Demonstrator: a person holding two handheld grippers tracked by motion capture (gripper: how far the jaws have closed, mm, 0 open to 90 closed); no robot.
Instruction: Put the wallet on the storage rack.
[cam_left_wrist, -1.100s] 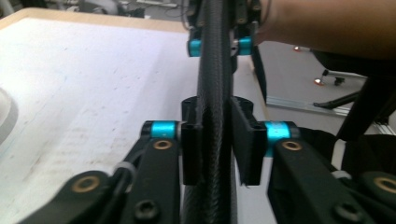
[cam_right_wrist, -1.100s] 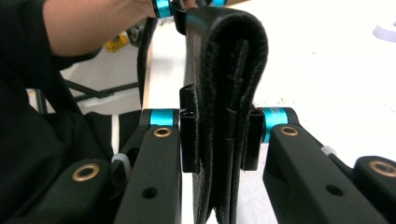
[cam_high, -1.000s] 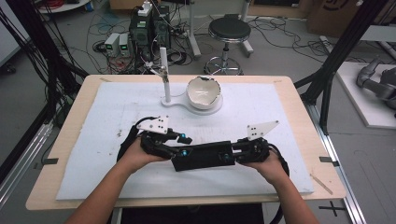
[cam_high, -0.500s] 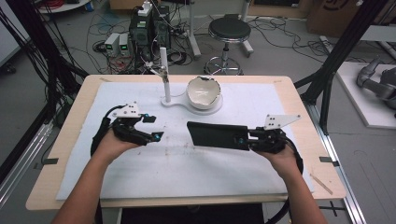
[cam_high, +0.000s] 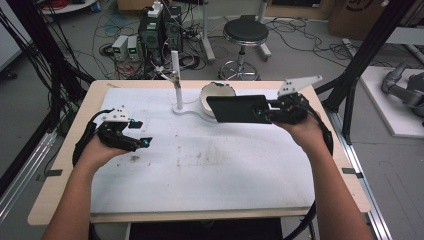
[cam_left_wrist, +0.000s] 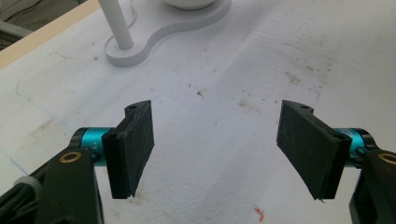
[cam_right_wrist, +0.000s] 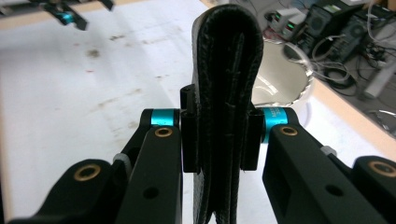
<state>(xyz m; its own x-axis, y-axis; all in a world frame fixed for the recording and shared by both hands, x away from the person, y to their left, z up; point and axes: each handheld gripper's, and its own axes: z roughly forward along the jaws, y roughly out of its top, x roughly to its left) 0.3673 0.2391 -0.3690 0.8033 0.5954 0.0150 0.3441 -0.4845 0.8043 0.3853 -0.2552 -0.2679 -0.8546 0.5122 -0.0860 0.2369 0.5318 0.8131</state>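
A black leather wallet (cam_high: 237, 109) hangs flat in the air in front of the white bowl (cam_high: 218, 89), at the back of the table. My right gripper (cam_high: 265, 112) is shut on the wallet's right end. In the right gripper view the folded wallet (cam_right_wrist: 226, 70) stands edge-on between the pads of my right gripper (cam_right_wrist: 219, 140), with the bowl (cam_right_wrist: 280, 84) behind. My left gripper (cam_high: 140, 134) sits low over the white mat at the left. Its jaws have just been opening, and the left gripper (cam_left_wrist: 219, 149) has nothing between its pads (cam_left_wrist: 135, 144).
A white post (cam_high: 176, 75) rises from a flat white base (cam_high: 187, 110) that also carries the bowl. The white mat (cam_high: 210, 170) covers most of the wooden table. A stool, computers and cables stand on the floor beyond the table's far edge.
The left gripper let go of the wallet's left end, opened and moved left. The right gripper lifted the wallet and carried it back and right, in front of the bowl.
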